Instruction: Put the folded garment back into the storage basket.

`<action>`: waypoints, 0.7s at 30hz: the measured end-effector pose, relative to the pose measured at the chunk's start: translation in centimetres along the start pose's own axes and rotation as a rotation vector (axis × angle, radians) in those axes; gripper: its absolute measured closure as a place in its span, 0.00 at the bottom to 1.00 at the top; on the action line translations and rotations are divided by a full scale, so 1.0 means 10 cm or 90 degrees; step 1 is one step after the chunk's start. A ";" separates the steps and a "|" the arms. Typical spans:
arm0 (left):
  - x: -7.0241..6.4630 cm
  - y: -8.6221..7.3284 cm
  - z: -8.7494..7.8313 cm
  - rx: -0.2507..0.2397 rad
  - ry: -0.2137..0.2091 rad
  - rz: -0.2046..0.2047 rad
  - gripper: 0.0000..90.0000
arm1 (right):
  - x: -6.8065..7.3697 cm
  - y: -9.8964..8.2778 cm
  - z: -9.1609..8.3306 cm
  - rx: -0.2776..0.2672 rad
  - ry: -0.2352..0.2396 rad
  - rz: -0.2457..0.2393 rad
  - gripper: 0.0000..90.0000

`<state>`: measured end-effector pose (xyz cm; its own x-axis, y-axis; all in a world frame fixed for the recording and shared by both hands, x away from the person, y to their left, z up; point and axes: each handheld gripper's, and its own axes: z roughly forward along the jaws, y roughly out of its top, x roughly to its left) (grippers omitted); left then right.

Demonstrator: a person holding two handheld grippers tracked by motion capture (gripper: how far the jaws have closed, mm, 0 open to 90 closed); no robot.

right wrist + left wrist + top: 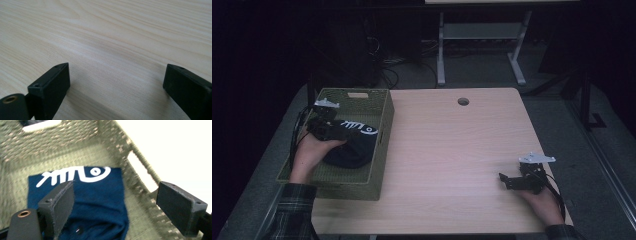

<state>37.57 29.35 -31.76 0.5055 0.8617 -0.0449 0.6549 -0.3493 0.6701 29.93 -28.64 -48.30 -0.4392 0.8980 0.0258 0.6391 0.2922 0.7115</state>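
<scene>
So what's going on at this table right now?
A person works with a handheld gripper in each hand. The left gripper hangs open inside the green woven basket at the table's left edge, just above a folded dark blue garment with a white print lying on the basket floor; nothing is between its jaws. The right gripper sits open and empty near the right front of the light wooden table.

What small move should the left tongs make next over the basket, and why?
Probably lift the left tongs up and out of the woven basket. Their jaws stand open with nothing between them, and the folded dark blue garment already lies flat on the basket floor, so it looks placed.
</scene>
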 end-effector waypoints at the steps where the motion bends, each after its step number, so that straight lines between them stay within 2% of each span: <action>1: -0.03 0.02 0.00 0.000 -0.001 0.004 0.16 | 0.00 0.00 0.00 0.000 0.000 -0.001 0.07; 5: -0.17 0.12 0.02 -0.006 -0.011 0.021 0.16 | 0.00 0.00 0.00 0.000 0.000 0.000 0.07; 8: -0.23 0.16 0.04 -0.010 -0.020 0.023 0.16 | 0.00 0.00 0.00 0.000 0.000 0.000 0.07; 9: -0.31 0.21 0.06 -0.012 -0.030 0.031 0.16 | 0.00 0.00 0.00 0.000 0.000 0.000 0.07; 21: -0.79 0.41 0.33 -0.014 -0.088 0.077 0.16 | 0.00 0.00 0.00 0.000 0.000 0.000 0.07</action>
<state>38.05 19.88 -31.08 0.6529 0.7548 -0.0629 0.5730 -0.4379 0.6927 29.93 -28.64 -48.30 -0.4387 0.8982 0.0263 0.6392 0.2914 0.7117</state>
